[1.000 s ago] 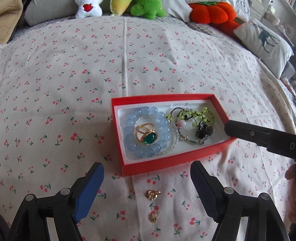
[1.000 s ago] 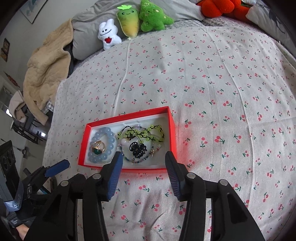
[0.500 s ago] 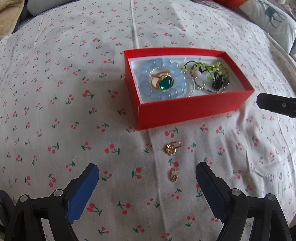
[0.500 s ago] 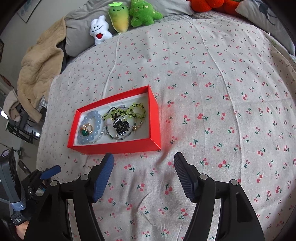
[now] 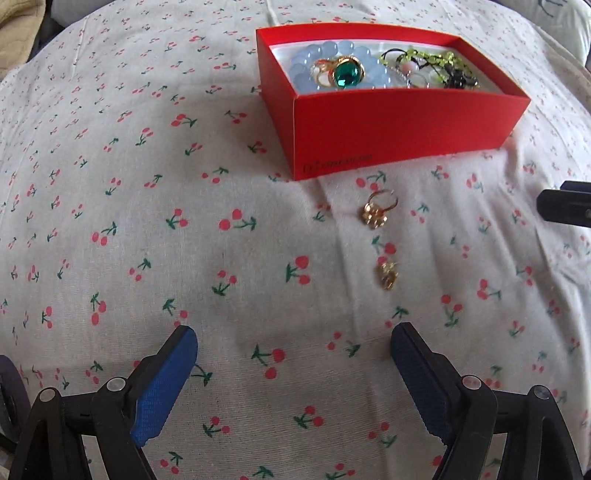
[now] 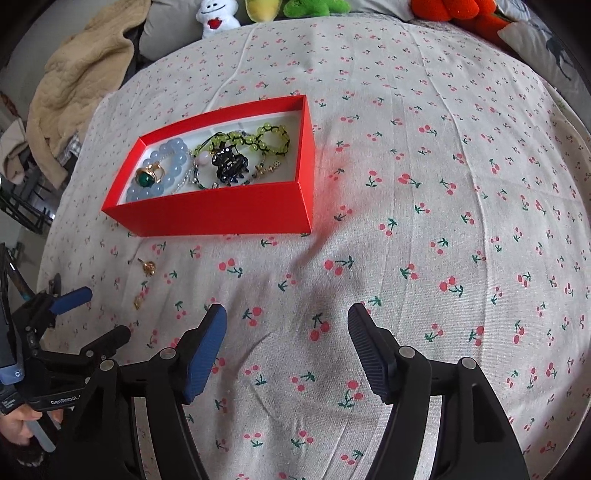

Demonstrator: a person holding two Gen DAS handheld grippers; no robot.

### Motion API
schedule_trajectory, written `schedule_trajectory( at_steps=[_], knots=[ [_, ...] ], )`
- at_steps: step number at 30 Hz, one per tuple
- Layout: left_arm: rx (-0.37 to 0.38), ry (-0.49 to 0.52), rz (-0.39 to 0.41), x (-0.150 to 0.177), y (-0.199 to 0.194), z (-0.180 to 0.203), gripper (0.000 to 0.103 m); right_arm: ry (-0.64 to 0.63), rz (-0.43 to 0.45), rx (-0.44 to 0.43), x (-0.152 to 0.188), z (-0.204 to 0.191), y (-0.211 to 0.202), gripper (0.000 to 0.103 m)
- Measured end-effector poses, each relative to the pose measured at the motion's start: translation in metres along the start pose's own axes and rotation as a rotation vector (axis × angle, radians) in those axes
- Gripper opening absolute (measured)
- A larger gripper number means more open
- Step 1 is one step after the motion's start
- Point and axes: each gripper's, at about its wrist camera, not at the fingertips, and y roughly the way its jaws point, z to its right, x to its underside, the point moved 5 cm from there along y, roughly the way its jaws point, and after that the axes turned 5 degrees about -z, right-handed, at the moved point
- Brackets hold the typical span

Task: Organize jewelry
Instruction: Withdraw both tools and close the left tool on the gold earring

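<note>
A red box sits on the cherry-print bedspread and holds a blue bead bracelet, a green-stone ring, green beaded strands and a black hair clip. A gold ring and a small gold piece lie loose on the cloth in front of the box. My left gripper is open and empty, low over the cloth short of the gold piece. My right gripper is open and empty, right of the loose pieces.
Plush toys and an orange plush line the far edge of the bed. A beige blanket hangs at the far left. A pillow lies at the far right. The right gripper's finger shows at the edge of the left wrist view.
Both grippers have drawn back and dropped lower, so the box sits farther up in both views. The left gripper now faces the two loose gold pieces. Nothing was grasped.
</note>
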Motion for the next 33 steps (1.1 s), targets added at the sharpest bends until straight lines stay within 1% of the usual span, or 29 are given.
schedule_trajectory(
  at_steps=[8,10,13,15,17,20,21,23,25,28,31,33],
  knots=[
    [0.039,0.012,0.108,0.015,-0.007,0.0,0.089,-0.047,-0.023,0.033,0.019,0.003,0.004,0.071],
    [0.063,0.016,0.125,0.018,-0.009,0.002,0.089,-0.057,-0.023,0.048,0.022,0.005,0.005,0.071],
    [0.127,0.021,0.144,0.018,-0.01,0.004,0.088,-0.069,-0.02,0.066,0.024,0.006,0.006,0.071],
    [0.169,0.022,0.155,0.017,-0.012,0.005,0.082,-0.072,-0.02,0.069,0.025,0.007,0.006,0.071],
    [0.201,0.024,0.16,0.016,-0.013,0.007,0.064,-0.07,-0.02,0.071,0.024,0.007,0.006,0.071],
    [0.224,0.014,0.161,0.011,-0.012,0.008,0.051,-0.069,-0.02,0.074,0.024,0.006,0.007,0.071],
    [0.226,0.012,0.162,0.009,-0.012,0.009,0.048,-0.069,-0.02,0.076,0.023,0.005,0.007,0.071],
    [0.238,0.02,0.165,0.004,-0.011,0.014,0.037,-0.07,-0.02,0.078,0.021,0.003,0.008,0.071],
    [0.259,0.036,0.158,0.0,-0.011,0.023,0.031,-0.07,-0.021,0.078,0.02,0.002,0.008,0.071],
    [0.251,0.066,0.143,-0.006,-0.007,0.036,0.031,-0.07,-0.021,0.074,0.019,0.001,0.009,0.071],
    [0.219,0.064,0.13,-0.011,-0.003,0.045,0.031,-0.075,-0.021,0.074,0.018,-0.002,0.009,0.072],
    [0.196,0.048,0.123,-0.014,-0.001,0.047,0.028,-0.079,-0.022,0.076,0.017,-0.005,0.01,0.072]
  ],
)
